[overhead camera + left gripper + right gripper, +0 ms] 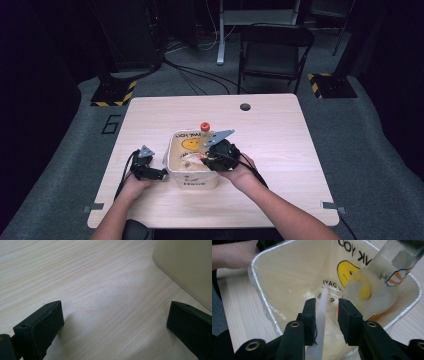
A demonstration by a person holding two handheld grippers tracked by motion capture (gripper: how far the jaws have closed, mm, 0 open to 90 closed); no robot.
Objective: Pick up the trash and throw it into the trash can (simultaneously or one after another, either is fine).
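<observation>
1. Bin (192, 172): cream tub lined with a smiley-print plastic bag (287, 287), standing on the desk (280, 145) between the two hands. It lies directly under and ahead of the right fingers, and just to the side of the left fingers.

2. Strip (322, 315): thin, pale, translucent, flat piece (material not certain). Its long axis runs up from the right fingers' base toward the bin's far wall, edge-on between the pads and over the bin's mouth. It hugs one pad; whether the other touches it cannot be told.

3. Bottle (374, 287): clear, orange cap (204, 126), leaning in the bin's far corner, neck up. It sits just beyond and to one side of the right fingers, apart from them.

4. Right gripper (327, 312): poised over the bin's near rim, pointing down into it. Fingers narrow, a slim gap with the strip in it. This hand is nearer to the work; a release here would likely drop the strip into the bag (a judgement).

5. Left gripper (115, 322): low on the desk beside the bin's outer wall (190, 270). Fingers wide apart, nothing between them, bare wood below; one finger (190, 325) stands just beside the wall.
</observation>
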